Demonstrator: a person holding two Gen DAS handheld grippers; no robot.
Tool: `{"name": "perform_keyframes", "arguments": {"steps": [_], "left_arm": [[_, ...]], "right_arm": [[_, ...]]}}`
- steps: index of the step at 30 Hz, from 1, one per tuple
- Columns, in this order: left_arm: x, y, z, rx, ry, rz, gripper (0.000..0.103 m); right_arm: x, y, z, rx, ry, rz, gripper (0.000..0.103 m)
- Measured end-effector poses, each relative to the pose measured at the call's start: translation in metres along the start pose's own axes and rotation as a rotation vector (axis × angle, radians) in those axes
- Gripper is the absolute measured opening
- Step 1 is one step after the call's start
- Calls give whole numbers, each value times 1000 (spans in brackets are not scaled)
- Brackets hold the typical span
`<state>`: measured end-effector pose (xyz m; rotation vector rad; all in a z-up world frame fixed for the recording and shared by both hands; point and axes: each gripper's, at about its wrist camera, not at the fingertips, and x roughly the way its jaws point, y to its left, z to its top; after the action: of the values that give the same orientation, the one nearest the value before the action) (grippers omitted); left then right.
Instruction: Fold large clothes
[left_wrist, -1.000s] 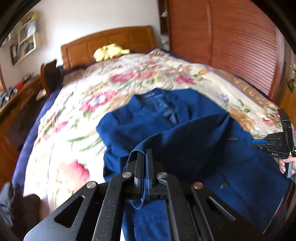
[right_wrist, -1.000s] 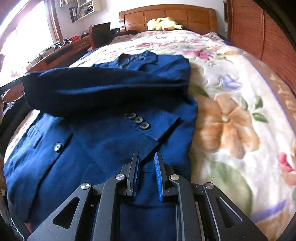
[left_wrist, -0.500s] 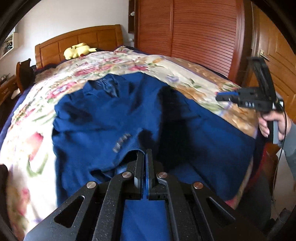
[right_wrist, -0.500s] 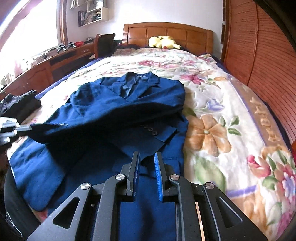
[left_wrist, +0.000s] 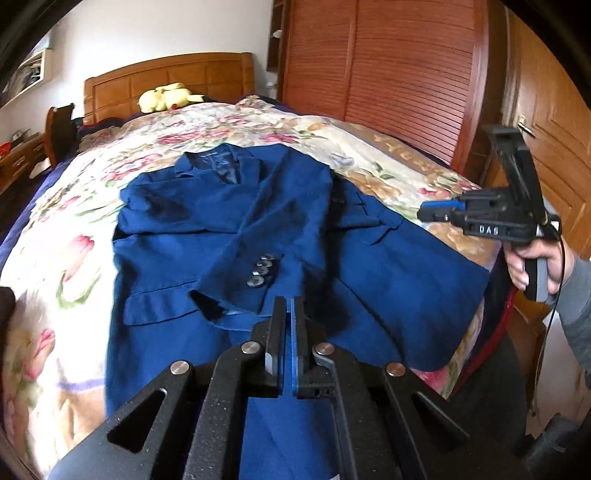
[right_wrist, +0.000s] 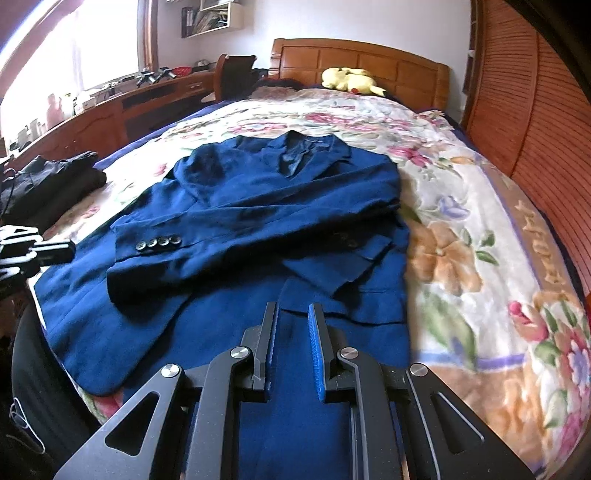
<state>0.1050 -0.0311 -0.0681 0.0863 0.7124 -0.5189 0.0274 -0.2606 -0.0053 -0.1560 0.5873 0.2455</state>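
Observation:
A blue suit jacket lies face up on the floral bedspread, collar toward the headboard. Both sleeves are folded across its front; the upper one shows a row of cuff buttons. The jacket also shows in the right wrist view, cuff buttons to the left. My left gripper hovers above the hem, jaws a narrow gap apart and empty. My right gripper is open and empty above the hem; it also shows in the left wrist view at the right of the bed.
A yellow plush toy lies by the wooden headboard. A wooden wardrobe runs along the bed's right side. A dark folded garment lies on the bed's left edge, with a desk and chair beyond.
My left gripper carried the sleeve across the jacket, laid it down and let go; its jaws have parted slightly. Both grippers have pulled back toward the foot of the bed.

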Motion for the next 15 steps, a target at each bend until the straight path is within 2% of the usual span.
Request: {"name": "perform_keyframes", "arguments": {"steps": [2,4,8,10,12,14,15], "left_arm": [[-3,7,-1,-8,2,17,2],[-7,16,-4,-14,6,49,7],[-13,36,-13,-43,6,102,36],[-15,48,-19,-66,19,145,40],[-18,59,-25,-86,21,174,55],[-18,70,-32,-110,31,187,65],[-18,75,-35,-122,40,194,66]], "right_arm": [[8,3,5,-1,3,25,16],[18,12,10,-6,2,56,16],[36,43,20,-30,-5,150,16],[45,62,24,-43,-4,198,19],[55,81,27,-58,6,247,19],[65,101,30,-89,22,282,19],[69,109,31,-107,31,295,19]]}}
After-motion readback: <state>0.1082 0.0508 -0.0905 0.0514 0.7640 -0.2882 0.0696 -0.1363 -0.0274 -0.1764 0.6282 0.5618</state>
